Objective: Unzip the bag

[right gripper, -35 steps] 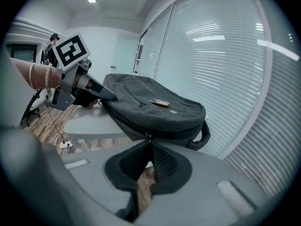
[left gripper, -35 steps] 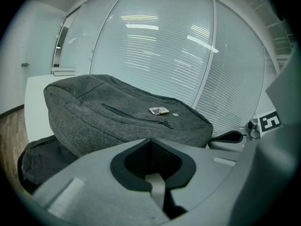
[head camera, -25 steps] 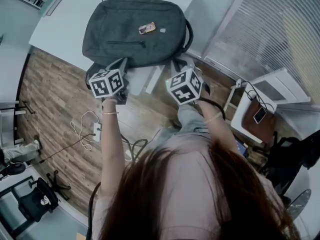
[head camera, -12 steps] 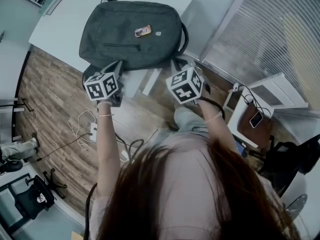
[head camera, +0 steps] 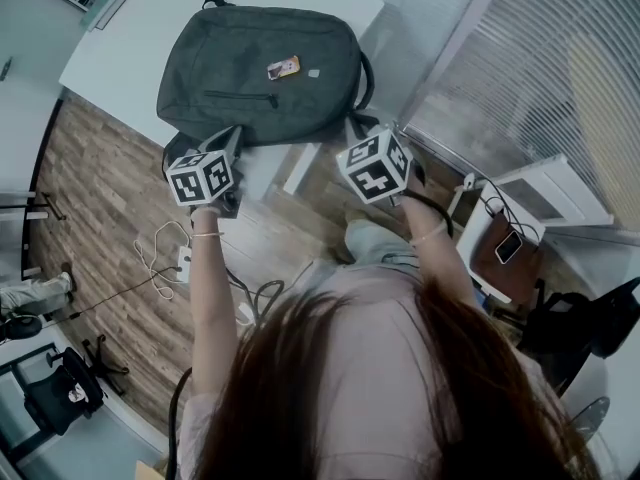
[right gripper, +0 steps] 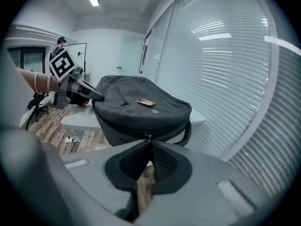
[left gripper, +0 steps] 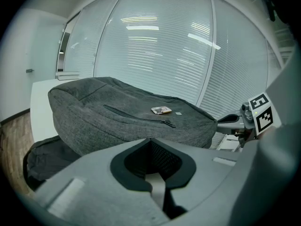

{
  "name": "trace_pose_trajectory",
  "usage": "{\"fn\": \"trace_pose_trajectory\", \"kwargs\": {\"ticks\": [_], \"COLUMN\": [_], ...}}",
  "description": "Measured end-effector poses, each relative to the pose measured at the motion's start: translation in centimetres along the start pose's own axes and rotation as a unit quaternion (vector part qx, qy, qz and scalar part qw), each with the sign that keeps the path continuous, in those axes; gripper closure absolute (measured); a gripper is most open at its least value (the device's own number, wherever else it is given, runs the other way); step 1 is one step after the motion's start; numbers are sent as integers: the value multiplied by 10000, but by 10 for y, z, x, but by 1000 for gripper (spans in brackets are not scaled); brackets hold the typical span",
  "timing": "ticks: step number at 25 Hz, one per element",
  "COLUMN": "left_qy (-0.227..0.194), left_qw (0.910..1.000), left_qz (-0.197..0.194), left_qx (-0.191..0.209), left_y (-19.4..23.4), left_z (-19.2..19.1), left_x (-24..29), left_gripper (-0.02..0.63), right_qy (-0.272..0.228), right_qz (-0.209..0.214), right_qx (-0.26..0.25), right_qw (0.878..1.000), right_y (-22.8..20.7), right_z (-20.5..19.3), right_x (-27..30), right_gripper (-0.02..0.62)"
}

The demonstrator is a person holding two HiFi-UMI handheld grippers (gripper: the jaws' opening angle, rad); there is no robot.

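Note:
A grey backpack (head camera: pixel 262 68) lies flat on the white table (head camera: pixel 120 43), with a small label (head camera: pixel 283 67) on top. My left gripper (head camera: pixel 232 134) is shut, its tips against the bag's near-left corner; in the left gripper view the jaws (left gripper: pixel 150 141) meet in front of the bag (left gripper: pixel 117 121), and I cannot tell whether fabric is pinched. My right gripper (head camera: pixel 360 128) is at the bag's near-right corner. In the right gripper view it (right gripper: pixel 149 142) is shut on the small zipper pull (right gripper: pixel 148 136) of the side seam.
Slatted blinds (head camera: pixel 520 68) run along the right, close to the table edge. A low side table with a phone (head camera: pixel 508 248) stands at the right. Cables and a power strip (head camera: pixel 185 263) lie on the wooden floor below the table's near edge.
My right gripper has slid a little to the right along the bag's near edge. The left gripper has stayed at the bag's left corner.

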State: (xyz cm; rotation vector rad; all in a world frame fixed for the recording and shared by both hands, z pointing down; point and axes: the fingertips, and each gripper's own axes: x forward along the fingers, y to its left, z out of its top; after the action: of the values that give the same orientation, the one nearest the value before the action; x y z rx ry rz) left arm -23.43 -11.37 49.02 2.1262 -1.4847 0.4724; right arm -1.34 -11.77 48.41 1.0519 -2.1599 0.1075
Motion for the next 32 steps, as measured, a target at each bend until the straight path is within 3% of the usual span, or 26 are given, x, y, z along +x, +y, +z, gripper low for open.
{"fn": "trace_pose_trajectory", "kwargs": {"ticks": [19,32], "left_qy": [-37,-94], "left_qw": [9999,9989], "left_qz": [-95,-66], "left_qx": [88,457], "left_y": [-3,-28], "left_z": [1,9], "left_x": [-1,-7], "left_gripper": [598,594], "right_qy": [175,78], "right_qz": [527,1017], "right_qx": [141,293], "right_qw": [9984,9944], "right_y": [-12,-13], "right_z": [0,-2], "right_x": [4,5], "right_gripper": [584,584]}}
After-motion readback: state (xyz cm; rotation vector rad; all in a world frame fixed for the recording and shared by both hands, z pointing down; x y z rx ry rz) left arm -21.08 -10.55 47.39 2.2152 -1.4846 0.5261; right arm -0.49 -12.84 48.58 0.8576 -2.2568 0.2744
